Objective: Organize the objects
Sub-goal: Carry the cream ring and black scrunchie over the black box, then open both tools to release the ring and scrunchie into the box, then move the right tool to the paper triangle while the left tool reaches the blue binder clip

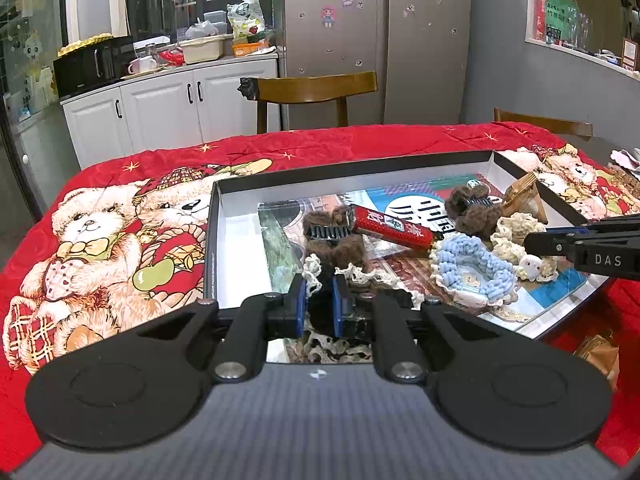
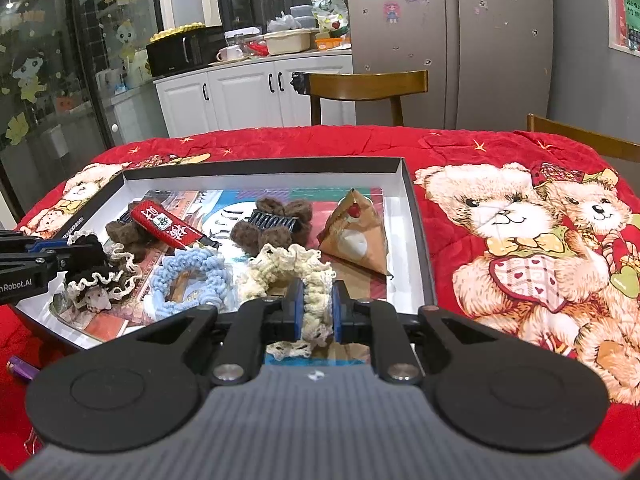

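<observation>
A shallow black-rimmed box point(image 1: 214, 216) point(image 2: 416, 216) lies on the table and holds hair accessories. My left gripper point(image 1: 320, 304) is shut on a black scrunchie with cream lace point(image 1: 322, 280) point(image 2: 100, 276) at the box's near left. My right gripper point(image 2: 318, 304) is shut on a cream crochet scrunchie point(image 2: 288, 268) point(image 1: 516, 236) at the box's near right. A blue scrunchie point(image 1: 472, 268) point(image 2: 188, 276) lies between them. Two brown fuzzy hair claws point(image 1: 336, 232) point(image 2: 272, 220), a red strip with white characters point(image 1: 394, 226) point(image 2: 168, 224) and a brown triangular packet point(image 2: 356, 232) lie farther back.
A red teddy-bear quilt point(image 1: 120, 220) point(image 2: 520, 220) covers the table. Wooden chairs point(image 1: 316, 92) point(image 2: 368, 88) stand behind it. A purple lighter point(image 2: 20, 368) lies on the quilt at the near left. White cabinets and a fridge stand in the background.
</observation>
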### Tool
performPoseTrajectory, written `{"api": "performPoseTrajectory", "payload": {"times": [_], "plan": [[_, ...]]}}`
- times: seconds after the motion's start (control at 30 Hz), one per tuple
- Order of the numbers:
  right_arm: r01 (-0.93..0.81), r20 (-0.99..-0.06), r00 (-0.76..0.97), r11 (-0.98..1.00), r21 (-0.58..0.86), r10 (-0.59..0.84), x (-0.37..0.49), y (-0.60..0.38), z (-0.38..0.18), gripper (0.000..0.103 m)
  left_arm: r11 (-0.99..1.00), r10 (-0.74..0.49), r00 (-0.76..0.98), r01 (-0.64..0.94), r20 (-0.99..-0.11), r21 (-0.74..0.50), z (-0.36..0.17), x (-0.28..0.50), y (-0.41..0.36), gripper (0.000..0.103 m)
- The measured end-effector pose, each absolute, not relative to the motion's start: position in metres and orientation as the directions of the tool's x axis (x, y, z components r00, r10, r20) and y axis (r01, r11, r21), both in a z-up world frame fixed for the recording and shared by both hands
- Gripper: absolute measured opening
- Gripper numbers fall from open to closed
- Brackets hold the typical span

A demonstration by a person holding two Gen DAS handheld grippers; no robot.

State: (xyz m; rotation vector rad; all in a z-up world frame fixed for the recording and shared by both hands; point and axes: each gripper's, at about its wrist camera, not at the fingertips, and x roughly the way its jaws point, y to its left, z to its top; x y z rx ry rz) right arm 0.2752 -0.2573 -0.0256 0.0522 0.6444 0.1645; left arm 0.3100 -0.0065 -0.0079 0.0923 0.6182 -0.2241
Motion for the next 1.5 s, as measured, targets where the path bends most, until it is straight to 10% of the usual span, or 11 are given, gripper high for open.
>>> {"api": "performPoseTrajectory", "payload": {"times": [0.27, 0.47, 0.57, 1.5], "plan": [[-0.134, -0.588, 0.794, 0.988, 0.076, 0.153, 0.274, -0.255, -0.027, 0.022, 0.972, -0.173, 0.797, 0.235, -0.579, 0.032, -0.007, 0.308, -0.007, 0.017], [-0.143, -0.579, 0.803, 0.989, 0.045, 0.142, 0.271, -0.25, -0.027, 0.044, 0.978, -0.134, 0.814, 0.2, -0.565, 0.056, -0.006, 0.305, -0.008, 0.07], [-0.129, -0.563, 0.819, 0.992, 0.011, 0.113, 0.268, -0.248, -0.026, 0.065, 0.979, -0.13, 0.819, 0.195, -0.559, 0.058, -0.003, 0.303, -0.007, 0.07], [-0.174, -0.488, 0.856, 0.984, 0.042, 0.172, 0.162, -0.26, 0.037, 0.074, 0.979, -0.073, 0.872, 0.155, -0.483, 0.131, 0.05, 0.19, -0.016, 0.094]]}}
